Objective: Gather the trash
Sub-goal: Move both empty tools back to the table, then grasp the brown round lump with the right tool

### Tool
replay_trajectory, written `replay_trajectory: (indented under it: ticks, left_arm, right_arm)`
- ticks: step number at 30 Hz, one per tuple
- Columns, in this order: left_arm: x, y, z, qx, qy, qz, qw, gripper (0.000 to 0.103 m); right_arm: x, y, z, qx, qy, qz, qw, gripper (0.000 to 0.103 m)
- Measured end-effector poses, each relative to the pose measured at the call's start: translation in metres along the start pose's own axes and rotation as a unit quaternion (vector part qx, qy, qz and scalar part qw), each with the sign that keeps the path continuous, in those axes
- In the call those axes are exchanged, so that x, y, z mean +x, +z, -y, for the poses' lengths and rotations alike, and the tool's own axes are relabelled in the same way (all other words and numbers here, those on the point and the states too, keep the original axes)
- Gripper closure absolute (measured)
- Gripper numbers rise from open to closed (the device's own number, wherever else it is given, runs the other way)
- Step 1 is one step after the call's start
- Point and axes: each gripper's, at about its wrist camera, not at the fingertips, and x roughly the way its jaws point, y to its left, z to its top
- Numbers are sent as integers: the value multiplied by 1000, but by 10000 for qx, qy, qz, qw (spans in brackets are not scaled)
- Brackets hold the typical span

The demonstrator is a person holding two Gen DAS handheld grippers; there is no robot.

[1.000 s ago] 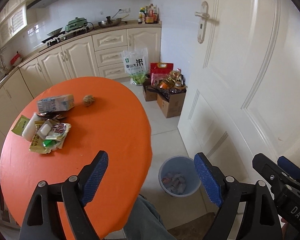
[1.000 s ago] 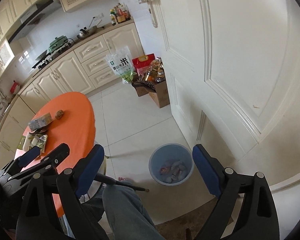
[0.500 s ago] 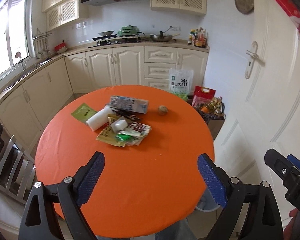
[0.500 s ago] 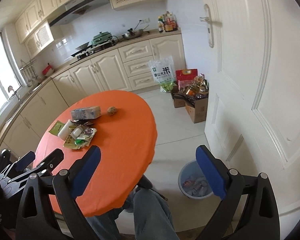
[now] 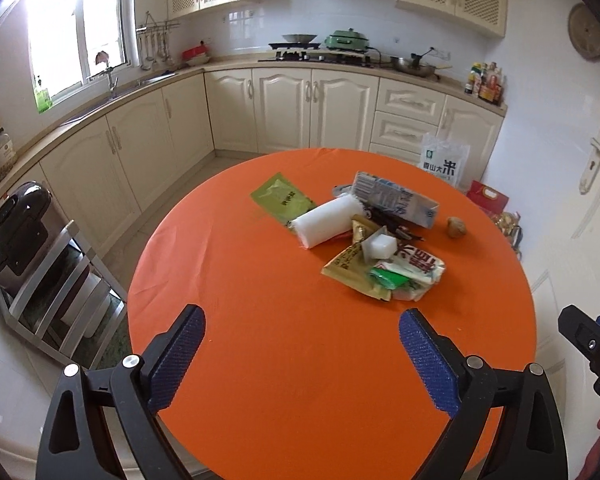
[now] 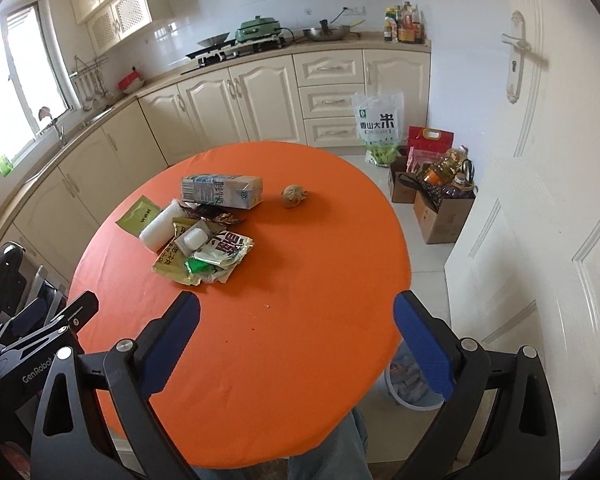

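A heap of trash lies on the round orange table (image 5: pixel 300 360): a milk carton (image 5: pixel 394 199), a white roll (image 5: pixel 326 226), a green packet (image 5: pixel 282 199), crumpled wrappers (image 5: pixel 384 270) and a brown crumpled ball (image 5: pixel 456 227). The right wrist view shows the same carton (image 6: pixel 222 191), wrappers (image 6: pixel 208 254) and ball (image 6: pixel 294 196). My left gripper (image 5: pixel 302 350) is open and empty over the table's near part. My right gripper (image 6: pixel 296 338) is open and empty above the near edge. A blue bin (image 6: pixel 410 388) with trash stands on the floor, partly hidden by the table.
Cream cabinets (image 5: pixel 312 112) and a counter run along the back. A rice bag (image 6: pixel 378 126) and cardboard boxes with bottles (image 6: pixel 440 196) stand on the floor by the white door (image 6: pixel 540 184). A metal rack with a dark appliance (image 5: pixel 16 232) is left of the table.
Both grippers have swung left and up from the floor bin toward the table. The trash heap now sits in front of them. Both stay open.
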Motion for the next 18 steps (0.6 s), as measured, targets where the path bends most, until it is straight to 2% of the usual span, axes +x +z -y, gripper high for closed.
replay_trajectory:
  ticks: [8,18]
  left_arm:
    - [64,43,-21,-180,180,-241,9994,8]
    - [161,87,-6,312,24,-552,9980,8]
  right_arm:
    - [79,37,-14,-295,-248,-402,9984,4]
    - [184,80,-5,-572,-609,-730,9938,4]
